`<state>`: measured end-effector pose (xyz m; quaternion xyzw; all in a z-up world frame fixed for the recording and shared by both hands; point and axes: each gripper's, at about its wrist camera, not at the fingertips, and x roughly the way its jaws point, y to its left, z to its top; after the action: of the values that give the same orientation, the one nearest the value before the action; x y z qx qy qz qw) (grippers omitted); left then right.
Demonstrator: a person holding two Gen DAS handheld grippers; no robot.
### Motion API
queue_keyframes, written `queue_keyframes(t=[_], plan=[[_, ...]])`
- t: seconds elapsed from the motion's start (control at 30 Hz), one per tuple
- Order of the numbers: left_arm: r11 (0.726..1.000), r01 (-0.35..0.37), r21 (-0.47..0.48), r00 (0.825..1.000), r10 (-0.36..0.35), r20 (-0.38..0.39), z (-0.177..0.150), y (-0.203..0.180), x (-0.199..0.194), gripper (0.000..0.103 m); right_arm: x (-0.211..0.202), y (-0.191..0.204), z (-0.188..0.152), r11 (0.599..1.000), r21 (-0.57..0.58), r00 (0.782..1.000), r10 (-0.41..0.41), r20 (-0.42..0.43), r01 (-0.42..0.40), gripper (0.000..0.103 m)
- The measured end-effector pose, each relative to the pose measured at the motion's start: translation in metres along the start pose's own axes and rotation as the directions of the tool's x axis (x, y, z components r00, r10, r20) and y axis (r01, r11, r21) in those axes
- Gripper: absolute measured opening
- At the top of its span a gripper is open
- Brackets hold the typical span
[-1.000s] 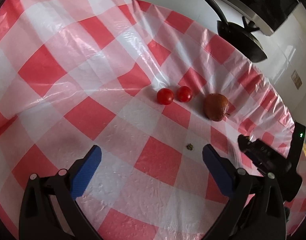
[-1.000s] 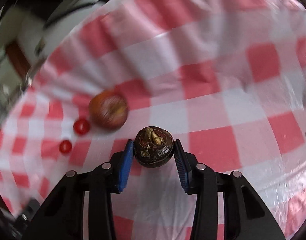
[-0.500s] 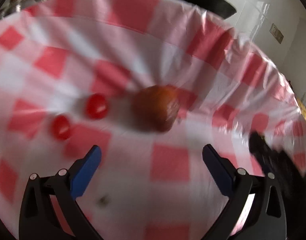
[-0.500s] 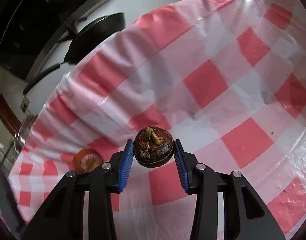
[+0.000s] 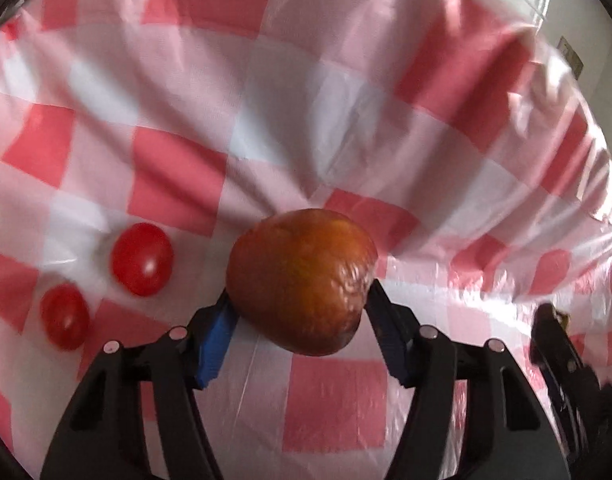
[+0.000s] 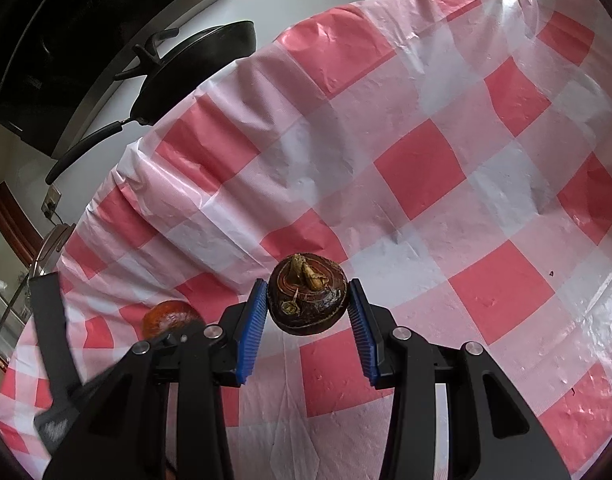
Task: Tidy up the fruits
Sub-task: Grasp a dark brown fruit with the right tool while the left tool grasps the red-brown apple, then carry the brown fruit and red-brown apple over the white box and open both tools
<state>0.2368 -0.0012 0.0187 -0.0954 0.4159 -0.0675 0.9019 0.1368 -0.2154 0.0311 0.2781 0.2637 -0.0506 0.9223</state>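
Observation:
In the left wrist view my left gripper (image 5: 300, 320) is shut on a red-orange apple-like fruit (image 5: 302, 280), its blue pads against both sides. Two cherry tomatoes (image 5: 142, 258) (image 5: 64, 316) lie on the red-and-white checked tablecloth (image 5: 345, 120) to its left. In the right wrist view my right gripper (image 6: 306, 316) is shut on a dark brown mangosteen (image 6: 307, 300), held above the cloth. The orange fruit (image 6: 168, 316) shows at the lower left, with the left gripper's black body beside it.
A black frying pan (image 6: 194, 68) sits past the table's far edge on a white counter, below a dark range hood (image 6: 66, 32). The cloth's draped edge (image 6: 118, 176) runs along the left. The right gripper's tip (image 5: 553, 340) shows at the left view's right side.
My left gripper moved forward to the orange fruit and closed on it; a second ago it was open and farther back. My right gripper kept hold of the mangosteen and swung right.

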Motion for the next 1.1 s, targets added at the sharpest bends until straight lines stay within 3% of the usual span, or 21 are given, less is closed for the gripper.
queue_keyframes(t=[0.23,0.5,0.77,0.93,1.1], plan=[[0.997,-0.083,0.005,0.993,0.083,0.087,-0.042,0.008,-0.063,0.063,0.002,0.002,0.001,1.000,-0.012,1.000,-0.001,-0.010,0.001,0.041],[0.983,-0.145,-0.109,0.986,0.152,0.064,-0.109,0.045,-0.118,0.063,0.005,0.004,0.001,1.000,-0.025,1.000,0.005,-0.017,-0.005,0.041],[0.945,-0.256,-0.206,0.958,0.276,0.075,-0.171,0.093,-0.201,0.063,0.006,0.005,0.001,0.999,-0.022,0.999,0.025,-0.019,-0.026,0.041],[0.922,-0.278,-0.270,0.951,0.303,0.055,-0.208,0.118,-0.250,0.063,0.006,0.005,0.000,0.998,-0.025,0.998,0.050,-0.028,-0.051,0.041],[0.903,-0.314,-0.293,0.933,0.351,0.081,-0.259,0.138,-0.309,0.064,0.010,0.014,-0.005,0.990,-0.085,0.986,0.103,-0.131,-0.115,0.041]])
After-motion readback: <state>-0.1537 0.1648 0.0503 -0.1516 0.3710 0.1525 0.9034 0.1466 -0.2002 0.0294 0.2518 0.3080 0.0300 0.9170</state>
